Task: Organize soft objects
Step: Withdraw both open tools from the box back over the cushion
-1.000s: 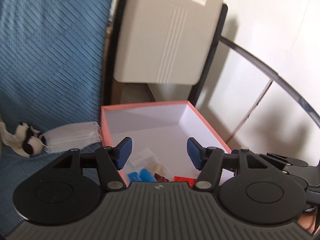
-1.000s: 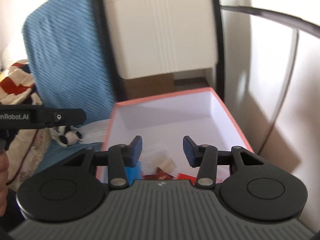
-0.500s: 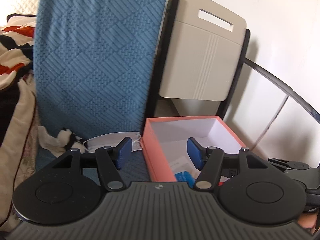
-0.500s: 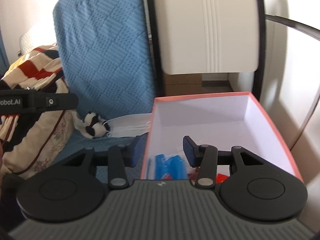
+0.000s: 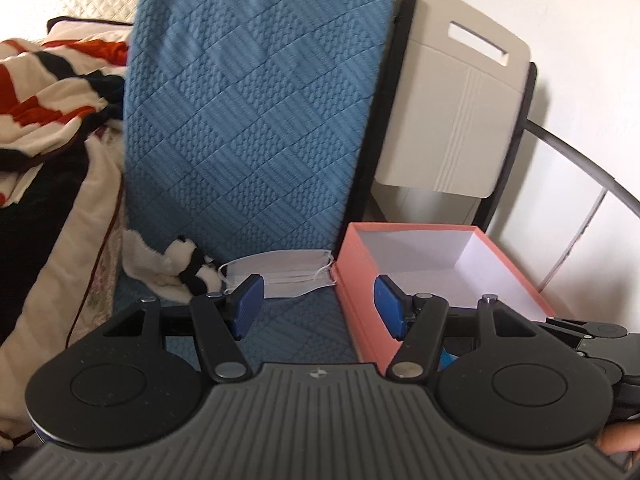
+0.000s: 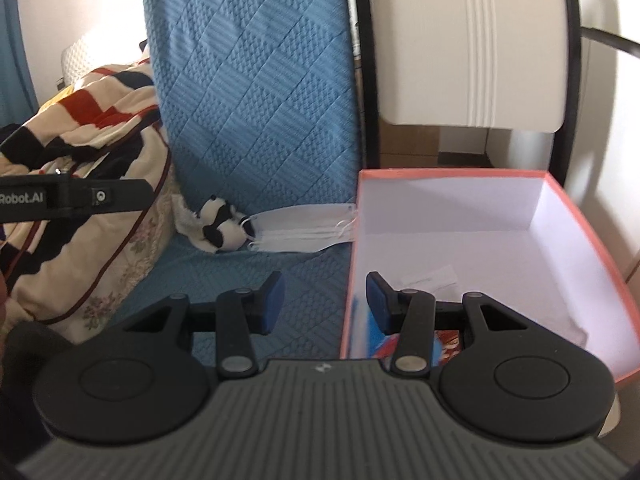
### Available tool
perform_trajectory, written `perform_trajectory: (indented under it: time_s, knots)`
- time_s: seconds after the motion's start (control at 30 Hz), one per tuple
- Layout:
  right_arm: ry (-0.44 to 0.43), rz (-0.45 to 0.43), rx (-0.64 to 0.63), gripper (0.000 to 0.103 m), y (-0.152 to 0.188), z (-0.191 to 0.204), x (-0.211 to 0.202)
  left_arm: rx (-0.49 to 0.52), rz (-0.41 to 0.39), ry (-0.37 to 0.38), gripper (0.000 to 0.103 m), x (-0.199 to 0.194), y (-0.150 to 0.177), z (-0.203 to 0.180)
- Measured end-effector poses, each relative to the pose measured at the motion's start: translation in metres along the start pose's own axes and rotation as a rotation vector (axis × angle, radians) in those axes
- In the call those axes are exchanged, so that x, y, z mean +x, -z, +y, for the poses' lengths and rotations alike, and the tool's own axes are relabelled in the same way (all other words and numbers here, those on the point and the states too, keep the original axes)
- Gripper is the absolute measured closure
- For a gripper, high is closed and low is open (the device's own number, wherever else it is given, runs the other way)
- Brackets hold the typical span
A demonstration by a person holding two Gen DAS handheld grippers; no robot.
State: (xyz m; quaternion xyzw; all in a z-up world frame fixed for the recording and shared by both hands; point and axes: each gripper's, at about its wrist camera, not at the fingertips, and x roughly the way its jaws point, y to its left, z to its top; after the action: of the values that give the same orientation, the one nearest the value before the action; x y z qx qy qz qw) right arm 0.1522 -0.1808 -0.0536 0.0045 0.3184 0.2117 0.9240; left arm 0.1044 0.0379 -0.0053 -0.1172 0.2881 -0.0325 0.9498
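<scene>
A small panda plush [image 5: 188, 266] [image 6: 220, 226] lies on the blue quilted seat [image 5: 296, 328] against the backrest. Beside it on the right rests a stack of white face masks [image 5: 284, 276] [image 6: 304, 230], touching the pink box [image 5: 360, 280] [image 6: 592, 236]. The box is white inside and holds papers and blue and red packets near its front. My left gripper [image 5: 318, 306] hangs open just in front of the masks, nothing between its blue pads. My right gripper [image 6: 326, 300] is open too, straddling the box's left wall above the seat.
A striped red, black and cream blanket [image 5: 48, 92] [image 6: 88, 120] is heaped on the left. A beige folding panel [image 5: 456, 112] [image 6: 472, 40] in a black frame stands behind the box. A curved black bar [image 5: 580, 156] runs along the white wall on the right.
Both views have swung left from the inside of the box to the seat. The panda and the masks now sit near the middle, and the box has moved to the right.
</scene>
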Motion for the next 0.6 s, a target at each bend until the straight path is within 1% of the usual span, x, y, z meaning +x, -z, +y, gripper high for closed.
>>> perform_trajectory:
  time_s: [0.13,0.3,0.47,0.6]
  knots:
    - [-0.025,0.014,-0.003,0.055,0.005,0.012,0.008,-0.029,0.010,-0.014,0.036,0.003,0.014,0.017]
    - [-0.055,0.017,-0.028,0.055,0.013,0.028,0.018,-0.047,0.013,-0.055,0.036,0.005,0.031,0.036]
    - [-0.085,0.029,-0.030,0.055,0.022,0.040,0.023,-0.024,0.009,-0.102,0.036,0.007,0.046,0.046]
    - [-0.092,0.030,-0.023,0.055,0.026,0.044,0.028,-0.054,0.005,-0.110,0.036,0.011,0.054,0.056]
